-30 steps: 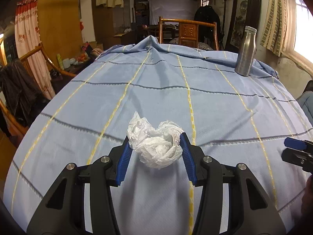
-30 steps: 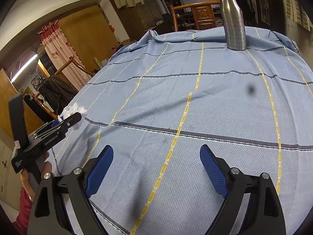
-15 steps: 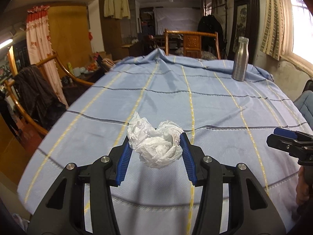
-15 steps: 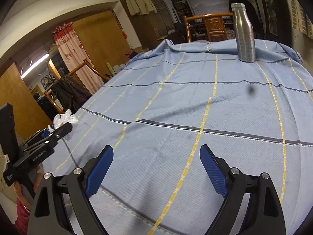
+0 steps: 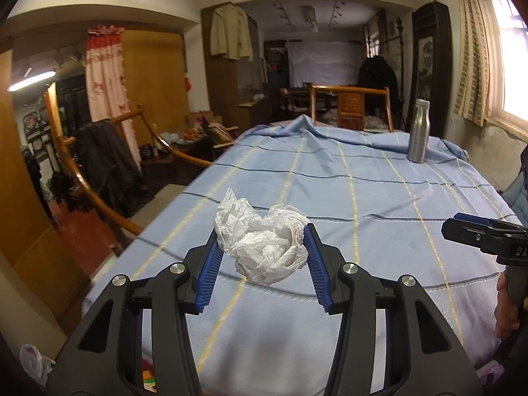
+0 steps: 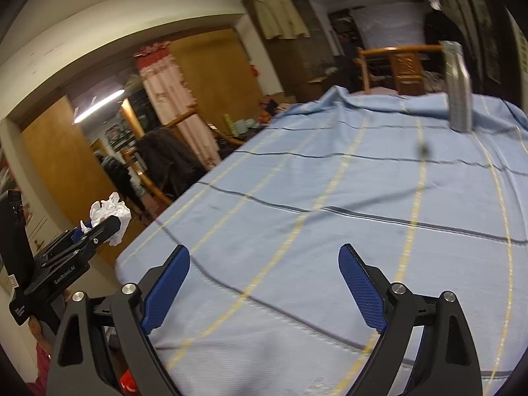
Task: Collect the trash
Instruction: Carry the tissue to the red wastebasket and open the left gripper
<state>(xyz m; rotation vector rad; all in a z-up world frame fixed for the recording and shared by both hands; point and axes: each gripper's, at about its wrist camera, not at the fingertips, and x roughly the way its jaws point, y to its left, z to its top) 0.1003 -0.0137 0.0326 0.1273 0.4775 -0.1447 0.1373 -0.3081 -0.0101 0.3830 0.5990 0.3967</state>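
A crumpled white plastic wrapper (image 5: 264, 241) is pinched between the blue pads of my left gripper (image 5: 262, 236), lifted above the near left corner of the blue-clothed table (image 5: 379, 191). In the right wrist view the same wrapper (image 6: 110, 214) shows in the left gripper (image 6: 95, 231), off the table's left edge. My right gripper (image 6: 264, 257) stands open over the table's near edge with nothing between its fingers. Its tip (image 5: 462, 227) shows at the right of the left wrist view, with a hand on its handle.
A steel bottle (image 5: 418, 132) stands at the table's far right; it also shows as the bottle (image 6: 458, 89) in the right wrist view. A wooden chair (image 5: 349, 105) stands behind the table. Wooden rails with dark clothes (image 5: 105, 165) lie left. A window (image 5: 508, 39) is at the right.
Both grippers have risen and pulled back toward the table's near edge. The left gripper carried the wrapper to the left, past the table's corner. The right gripper stayed open.
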